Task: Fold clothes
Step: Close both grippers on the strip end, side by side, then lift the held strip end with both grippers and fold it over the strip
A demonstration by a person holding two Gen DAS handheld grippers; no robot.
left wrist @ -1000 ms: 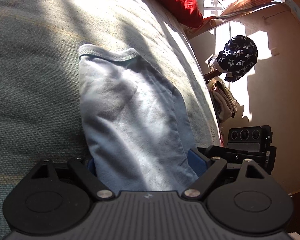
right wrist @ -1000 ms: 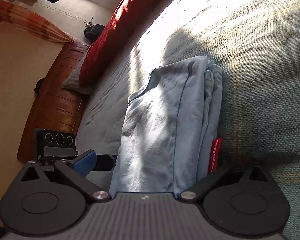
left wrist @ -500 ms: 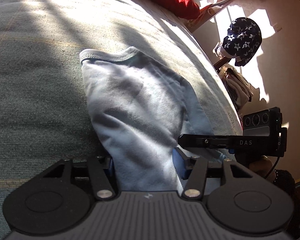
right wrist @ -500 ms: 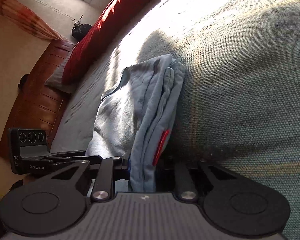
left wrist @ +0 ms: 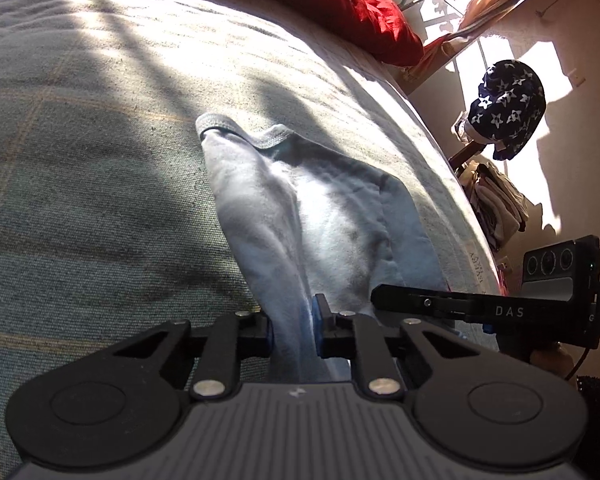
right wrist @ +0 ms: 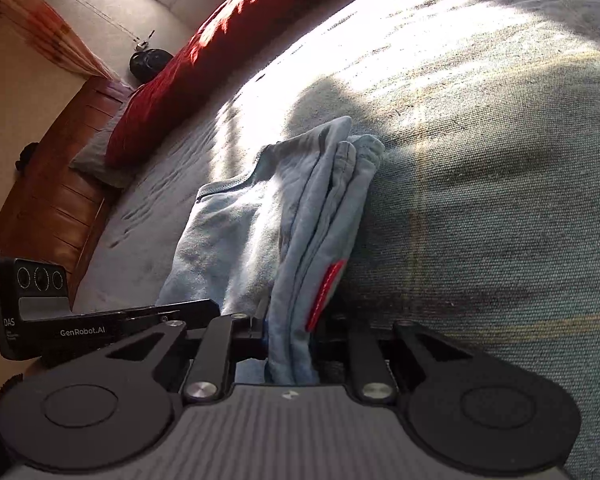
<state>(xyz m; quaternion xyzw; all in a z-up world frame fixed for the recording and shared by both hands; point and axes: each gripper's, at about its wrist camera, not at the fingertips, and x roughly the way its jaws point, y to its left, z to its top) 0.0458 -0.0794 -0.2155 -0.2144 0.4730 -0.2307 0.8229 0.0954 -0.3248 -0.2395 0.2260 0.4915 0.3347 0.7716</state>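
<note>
A light blue garment (left wrist: pixel 320 216) lies partly folded on the grey-green bed cover (left wrist: pixel 80 200). My left gripper (left wrist: pixel 294 334) is shut on the garment's near edge, cloth bunched between its blue pads. My right gripper (right wrist: pixel 290 340) is shut on the other near edge of the same blue garment (right wrist: pixel 260 216), where layered hems and a red label (right wrist: pixel 326 292) show. Each gripper shows in the other's view: the right one (left wrist: pixel 500 308) just right of the left, the left one (right wrist: pixel 100 320) just left of the right.
A red pillow (left wrist: pixel 340 4) lies at the bed's head, also in the right wrist view (right wrist: pixel 204 64). The bed edge (left wrist: pixel 452 184) drops to a wall with a star-patterned cloth (left wrist: pixel 508 108) and stacked clothes (left wrist: pixel 496 204). A wooden headboard (right wrist: pixel 48 184) stands at left.
Both grippers have closed from open onto the garment's near edge. The cloth is gathered and pulled narrower between the jaws, and the two grippers have come closer together.
</note>
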